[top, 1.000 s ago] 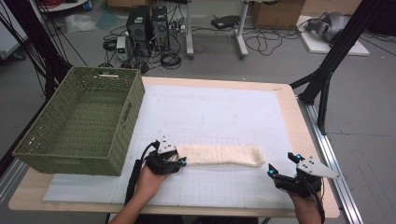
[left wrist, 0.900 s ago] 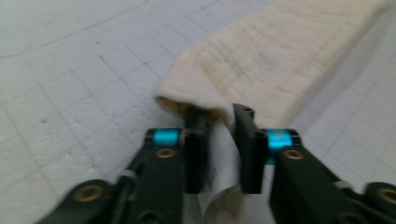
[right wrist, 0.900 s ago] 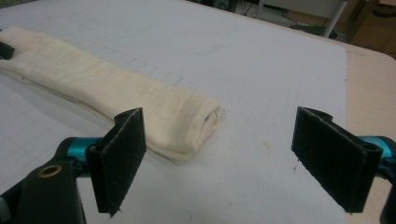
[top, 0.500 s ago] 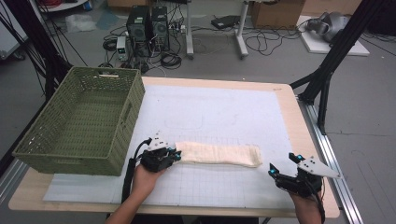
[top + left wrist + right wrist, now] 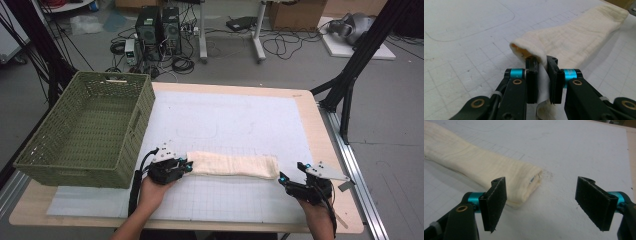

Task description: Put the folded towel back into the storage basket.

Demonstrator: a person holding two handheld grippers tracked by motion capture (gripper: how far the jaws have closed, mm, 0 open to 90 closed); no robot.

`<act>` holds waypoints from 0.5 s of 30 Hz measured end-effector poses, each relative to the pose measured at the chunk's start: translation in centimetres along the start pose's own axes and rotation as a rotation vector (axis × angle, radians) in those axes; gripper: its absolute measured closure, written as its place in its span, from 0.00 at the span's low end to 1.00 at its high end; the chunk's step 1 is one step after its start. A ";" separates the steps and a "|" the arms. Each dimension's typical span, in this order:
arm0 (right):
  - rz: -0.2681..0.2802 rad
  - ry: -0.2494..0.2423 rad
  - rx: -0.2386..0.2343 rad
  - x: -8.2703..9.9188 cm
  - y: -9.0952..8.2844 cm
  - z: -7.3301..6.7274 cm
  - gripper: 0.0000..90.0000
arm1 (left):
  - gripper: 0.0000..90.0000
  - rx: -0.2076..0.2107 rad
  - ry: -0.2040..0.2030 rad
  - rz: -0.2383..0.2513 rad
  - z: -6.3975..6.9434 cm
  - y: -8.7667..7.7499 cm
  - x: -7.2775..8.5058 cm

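Observation:
A long cream cloth, folded into a strip, lies across the white mat near the table's front. My left gripper is at its left end. In the left gripper view the jaws are shut on a pinched fold of the cloth. My right gripper sits just off the strip's right end. In the right gripper view it stands open, its jaws having just closed a little. The cloth's end lies ahead, by the left jaw, and neither pad touches it.
A green woven basket stands empty on the table's left side, close to my left hand. The white gridded mat covers most of the tabletop. Black stand legs rise past the table's right edge.
The left gripper's jaws have closed on the cloth's left end. The right gripper has stayed in place by the right end.

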State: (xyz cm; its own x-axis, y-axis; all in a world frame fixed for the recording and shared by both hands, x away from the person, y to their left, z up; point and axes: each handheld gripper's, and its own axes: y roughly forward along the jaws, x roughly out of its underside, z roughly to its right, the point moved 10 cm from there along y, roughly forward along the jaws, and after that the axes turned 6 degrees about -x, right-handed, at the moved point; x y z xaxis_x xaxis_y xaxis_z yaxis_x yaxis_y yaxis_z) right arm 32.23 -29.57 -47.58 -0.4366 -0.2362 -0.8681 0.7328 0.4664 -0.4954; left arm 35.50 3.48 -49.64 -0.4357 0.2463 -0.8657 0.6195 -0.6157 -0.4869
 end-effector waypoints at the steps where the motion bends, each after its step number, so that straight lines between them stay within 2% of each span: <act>1: -0.003 0.002 0.000 -0.1 0.2 -0.1 0.27 | 0.88 0.000 0.002 0.001 0.0 0.0 0.0; 6: -0.007 0.003 -0.027 -0.2 1.4 -0.4 0.34 | 0.88 -0.016 0.017 0.002 0.1 0.0 0.1; 11: -0.047 0.012 -0.049 0.2 3.2 -0.5 0.38 | 0.88 -0.016 0.016 0.000 0.1 0.1 0.1; 15: -0.067 0.015 -0.058 0.3 3.9 -0.7 0.39 | 0.88 -0.014 0.016 -0.002 0.1 0.1 0.1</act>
State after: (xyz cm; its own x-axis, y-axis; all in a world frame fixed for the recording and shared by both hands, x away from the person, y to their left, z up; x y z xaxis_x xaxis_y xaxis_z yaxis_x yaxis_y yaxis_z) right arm 34.59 -27.22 -49.80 -0.4915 -0.2555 -0.8325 0.6705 0.4990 -0.5490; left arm 35.43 3.38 -49.78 -0.4261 0.2597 -0.8666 0.6279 -0.6047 -0.4899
